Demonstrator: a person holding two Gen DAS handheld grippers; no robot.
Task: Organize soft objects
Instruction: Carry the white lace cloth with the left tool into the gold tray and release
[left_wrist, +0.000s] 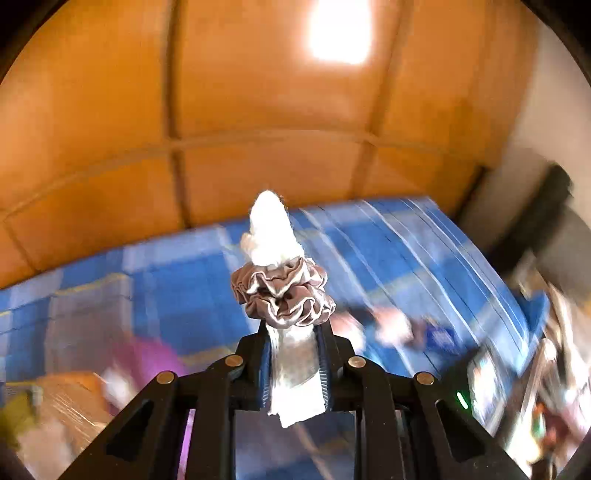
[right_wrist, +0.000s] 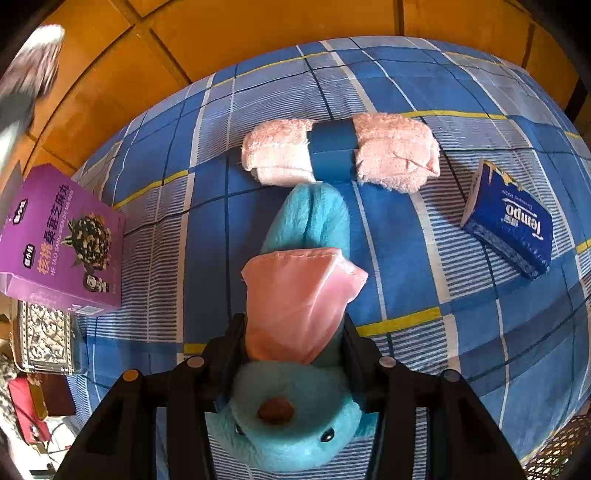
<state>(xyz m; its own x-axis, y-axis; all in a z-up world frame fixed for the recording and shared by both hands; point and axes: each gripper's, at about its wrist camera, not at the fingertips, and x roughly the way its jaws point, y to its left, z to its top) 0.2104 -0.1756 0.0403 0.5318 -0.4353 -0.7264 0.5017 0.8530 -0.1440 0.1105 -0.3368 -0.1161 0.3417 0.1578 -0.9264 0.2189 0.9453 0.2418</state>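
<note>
My left gripper (left_wrist: 291, 332) is shut on a strip of white cloth (left_wrist: 271, 229) with a grey satin scrunchie (left_wrist: 282, 295) bunched around it, held up in the air above the blue checked bed (left_wrist: 388, 251). My right gripper (right_wrist: 291, 332) points down at the bed. Its fingers close in on both sides of a light blue plush toy (right_wrist: 310, 218) that wears a pink cloth (right_wrist: 299, 299). The toy lies on the sheet with its face toward the camera. Beyond it lies a rolled pink towel (right_wrist: 395, 155) with a blue band.
A purple snack box (right_wrist: 62, 240) stands at the bed's left edge, above a patterned box (right_wrist: 44, 336). A blue Tempo tissue pack (right_wrist: 509, 221) lies on the right. An orange wooden headboard (right_wrist: 258, 26) backs the bed. A woven basket (right_wrist: 561, 450) shows at bottom right.
</note>
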